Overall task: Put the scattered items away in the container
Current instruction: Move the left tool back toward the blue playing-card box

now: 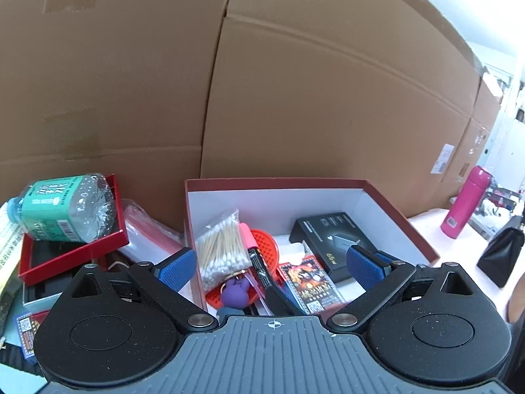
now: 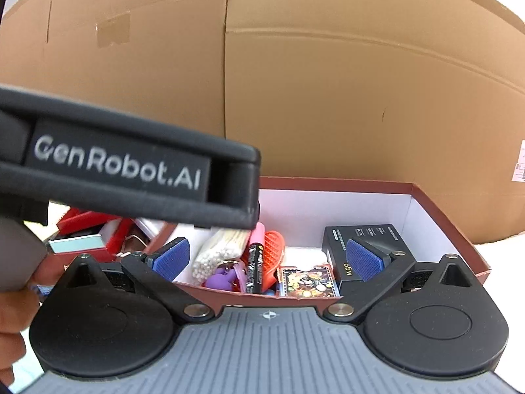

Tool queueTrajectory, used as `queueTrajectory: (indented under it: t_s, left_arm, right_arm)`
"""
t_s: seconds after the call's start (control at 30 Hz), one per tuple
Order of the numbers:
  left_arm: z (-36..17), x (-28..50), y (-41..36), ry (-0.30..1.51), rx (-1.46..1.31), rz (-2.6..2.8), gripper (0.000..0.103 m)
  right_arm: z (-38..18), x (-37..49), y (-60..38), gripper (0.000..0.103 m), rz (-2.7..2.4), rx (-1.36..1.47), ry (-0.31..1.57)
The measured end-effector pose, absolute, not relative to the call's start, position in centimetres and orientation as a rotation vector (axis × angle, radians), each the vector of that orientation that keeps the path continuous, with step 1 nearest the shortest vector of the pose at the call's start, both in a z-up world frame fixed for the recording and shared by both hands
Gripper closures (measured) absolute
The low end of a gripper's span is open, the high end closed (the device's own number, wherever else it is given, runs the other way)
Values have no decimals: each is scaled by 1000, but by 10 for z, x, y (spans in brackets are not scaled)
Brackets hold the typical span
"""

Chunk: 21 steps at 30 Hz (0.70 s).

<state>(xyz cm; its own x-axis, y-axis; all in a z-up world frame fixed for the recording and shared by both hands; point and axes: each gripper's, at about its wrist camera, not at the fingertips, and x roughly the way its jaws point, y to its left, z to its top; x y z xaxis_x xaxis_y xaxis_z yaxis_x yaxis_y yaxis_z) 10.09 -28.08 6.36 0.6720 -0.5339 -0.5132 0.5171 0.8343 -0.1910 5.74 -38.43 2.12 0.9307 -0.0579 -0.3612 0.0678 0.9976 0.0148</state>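
Red cardboard box (image 1: 403,216) part-filled: cotton-swab bag (image 1: 223,246), black charger carton (image 1: 328,239). Clear water bottle (image 1: 65,210) outside, left. Left gripper (image 1: 272,267), right gripper (image 2: 267,257): fingers wide, empty.

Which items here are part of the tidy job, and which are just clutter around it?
Job:
red box
cotton swabs
black charger box
card pack
purple keychain
water bottle, still outside

Lying about:
pink flask
cardboard boxes
black bag
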Motion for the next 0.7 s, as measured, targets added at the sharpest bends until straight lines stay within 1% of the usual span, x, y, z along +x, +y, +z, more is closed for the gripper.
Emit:
queueTrajectory:
  t_s: [0.27, 0.5, 0.7]
  left_arm:
    - [65, 80, -264, 578, -25, -571, 0]
    - [66, 44, -231, 590, -29, -542, 0]
    - [50, 18, -192, 606, -71, -525, 0]
  right_arm:
    - [32, 32, -360, 1, -40, -2, 343]
    - [32, 16, -334, 0, -8, -37, 347]
    - [25, 2, -307, 0, 55, -52, 365]
